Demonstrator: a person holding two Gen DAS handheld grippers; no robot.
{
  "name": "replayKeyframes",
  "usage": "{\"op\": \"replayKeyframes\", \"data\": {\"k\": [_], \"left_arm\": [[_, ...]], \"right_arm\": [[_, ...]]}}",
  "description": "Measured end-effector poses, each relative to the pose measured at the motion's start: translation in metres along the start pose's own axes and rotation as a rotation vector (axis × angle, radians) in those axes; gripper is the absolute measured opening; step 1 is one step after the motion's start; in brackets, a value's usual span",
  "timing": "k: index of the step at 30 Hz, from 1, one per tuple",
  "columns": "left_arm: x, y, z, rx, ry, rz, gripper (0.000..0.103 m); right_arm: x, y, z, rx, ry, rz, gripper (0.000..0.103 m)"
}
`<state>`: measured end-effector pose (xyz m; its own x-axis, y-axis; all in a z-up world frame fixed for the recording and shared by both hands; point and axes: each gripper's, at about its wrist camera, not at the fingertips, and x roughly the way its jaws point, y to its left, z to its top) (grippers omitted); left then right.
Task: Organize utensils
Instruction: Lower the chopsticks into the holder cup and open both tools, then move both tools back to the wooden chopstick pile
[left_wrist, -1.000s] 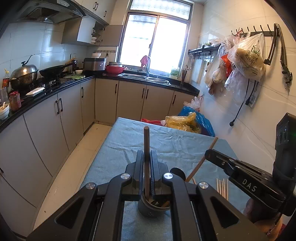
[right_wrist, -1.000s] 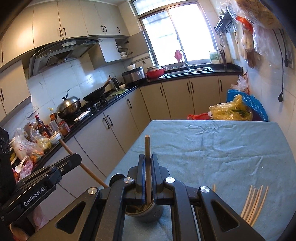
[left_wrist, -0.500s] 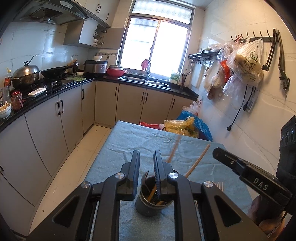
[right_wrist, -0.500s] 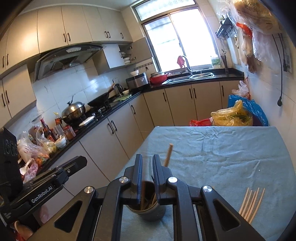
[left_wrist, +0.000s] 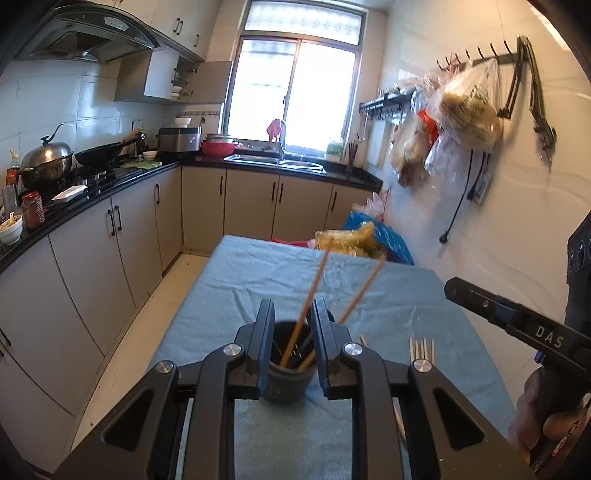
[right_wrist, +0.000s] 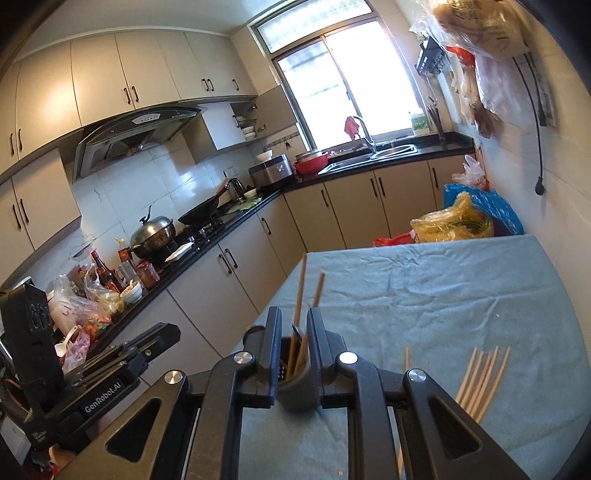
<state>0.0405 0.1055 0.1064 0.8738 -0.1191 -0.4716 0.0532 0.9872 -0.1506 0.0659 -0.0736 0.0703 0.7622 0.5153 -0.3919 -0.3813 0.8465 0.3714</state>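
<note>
A dark round utensil cup (left_wrist: 288, 380) stands on the blue-clothed table (left_wrist: 388, 291); it also shows in the right wrist view (right_wrist: 297, 387). Two wooden chopsticks (left_wrist: 314, 291) lean in it, seen too from the right (right_wrist: 300, 295). My left gripper (left_wrist: 289, 321) is open above the cup, holding nothing. My right gripper (right_wrist: 293, 314) is open above the same cup, holding nothing. Several loose chopsticks (right_wrist: 482, 376) lie on the cloth at the right, also in the left wrist view (left_wrist: 421, 349).
Yellow and blue plastic bags (left_wrist: 369, 242) sit beyond the table's far end. Kitchen cabinets and a cluttered black counter (right_wrist: 155, 280) run along the left. A tiled wall with hanging bags (left_wrist: 469, 110) borders the right. The right tool's body (left_wrist: 517, 321) is close at right.
Both grippers held a chopstick upright over the cup a second ago; both opened and the chopsticks dropped into the cup, now leaning. Both grippers pulled back and up slightly.
</note>
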Motion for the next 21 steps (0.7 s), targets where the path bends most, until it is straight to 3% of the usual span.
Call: {"op": "replayKeyframes", "data": {"k": [6, 15, 21], "left_arm": [[0.004, -0.019, -0.035, 0.021, 0.046, 0.01, 0.026], [0.044, -0.058, -0.101, 0.073, 0.253, -0.052, 0.026], [0.057, -0.083, -0.118, 0.115, 0.321, -0.081, 0.026]], "right_arm": [[-0.012, -0.016, -0.035, 0.008, 0.04, -0.046, 0.02], [-0.024, -0.074, -0.089, 0.097, 0.162, -0.162, 0.021], [-0.038, -0.114, -0.104, 0.173, 0.192, -0.218, 0.021]]}}
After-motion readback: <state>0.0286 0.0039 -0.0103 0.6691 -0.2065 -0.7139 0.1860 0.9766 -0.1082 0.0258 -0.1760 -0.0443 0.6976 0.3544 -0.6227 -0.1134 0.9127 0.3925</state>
